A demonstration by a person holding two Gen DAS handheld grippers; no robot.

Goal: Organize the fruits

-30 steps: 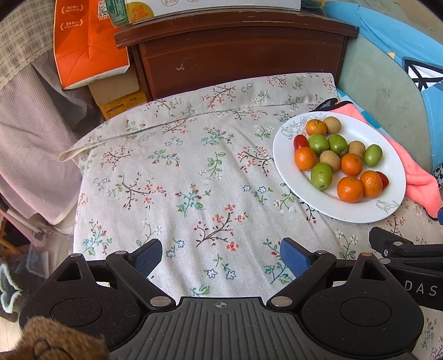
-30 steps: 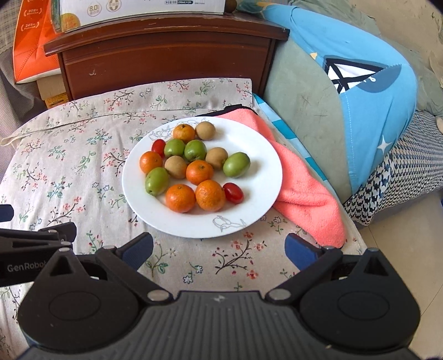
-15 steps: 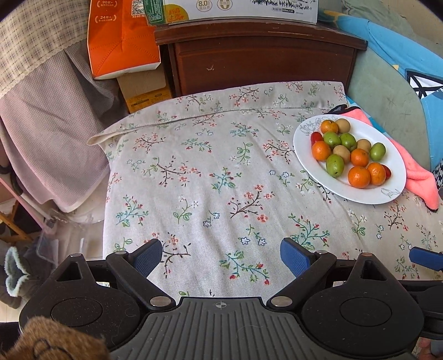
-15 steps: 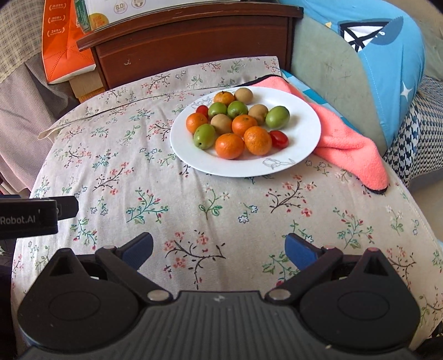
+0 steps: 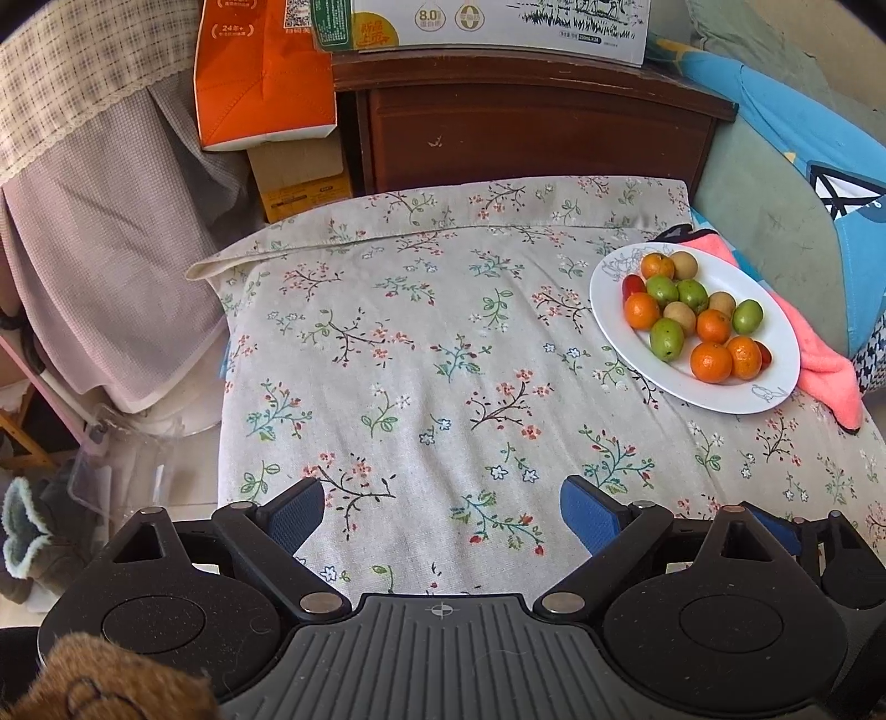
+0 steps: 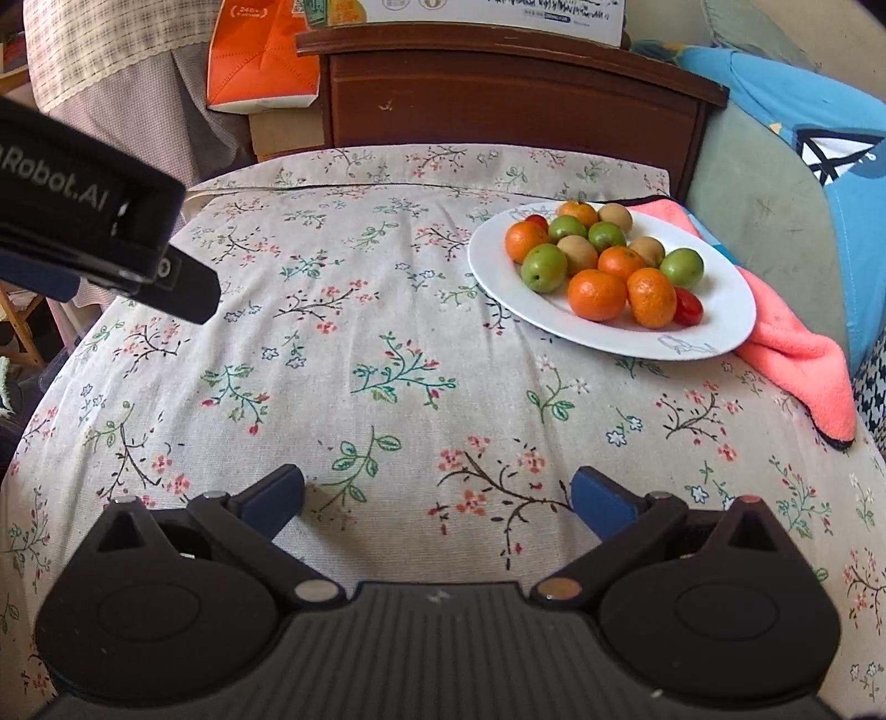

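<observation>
Partly hidden and cut-off things around the plate

On the plate (image 6: 714, 327), the far red tomato (image 6: 536, 220) shows only a sliver behind an orange (image 6: 526, 241), and the near tomato (image 5: 765, 354) is half hidden in the left view. The pink towel (image 6: 797, 354) runs under the plate's right rim. The carton (image 5: 498, 22) on the far cabinet (image 5: 531, 138) is cut by the top edge; its small print is unreadable. The left gripper's body (image 6: 83, 221) is cut by the left edge in the right view, its lettering partly lost.

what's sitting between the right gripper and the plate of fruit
Only bare floral tablecloth lies between the open right gripper and the white plate of fruit. The right wrist view shows it.
</observation>
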